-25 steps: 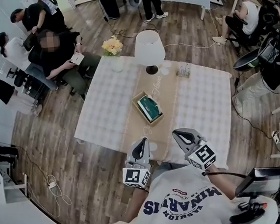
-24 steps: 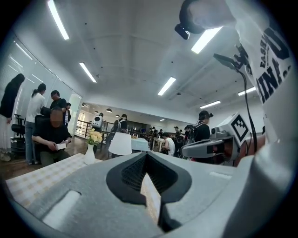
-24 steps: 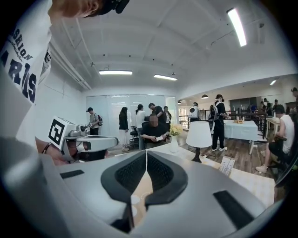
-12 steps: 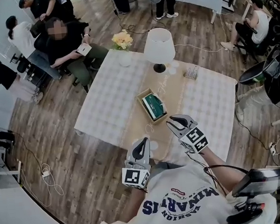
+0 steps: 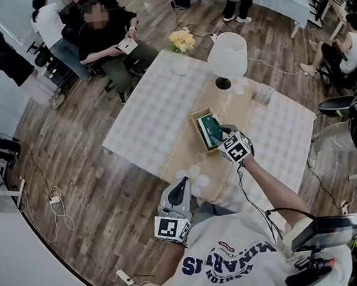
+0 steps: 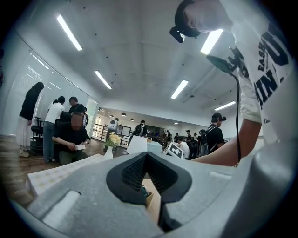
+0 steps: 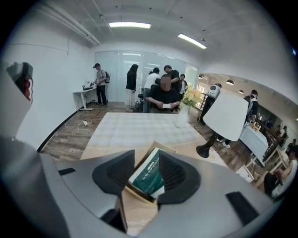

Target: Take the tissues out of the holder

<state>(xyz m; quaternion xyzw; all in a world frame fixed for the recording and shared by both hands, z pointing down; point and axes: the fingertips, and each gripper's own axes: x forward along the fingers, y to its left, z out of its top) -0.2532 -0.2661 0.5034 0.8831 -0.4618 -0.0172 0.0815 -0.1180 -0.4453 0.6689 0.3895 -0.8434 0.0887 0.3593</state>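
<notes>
Big white checked table (image 5: 144,125) in the middle of a busy room, with a tan runner (image 5: 192,164) down the centre that has some curly script on it I can't make out. At the far end there's a white lamp (image 5: 226,54) and a small vase of yellow flowers (image 5: 182,40). The wooden holder (image 5: 194,116) sits on the runner, skewed to it: its long axis has one short end toward the person and the other toward the table's far left corner. The green tissue pack (image 5: 211,128) lies flat inside, lined up the same way. It has white print on top, too blurry to read. The person's white shirt says MINARTIS in big navy letters with FASHION above it. The right claw (image 5: 225,131) is tilted down right over the holder. Its jaws have just been opening and now stand wide, with the pack showing between them but not gripped. The left claw (image 5: 181,184) hangs back at the near table edge, pointing level, pinched together with nothing in it.
</notes>
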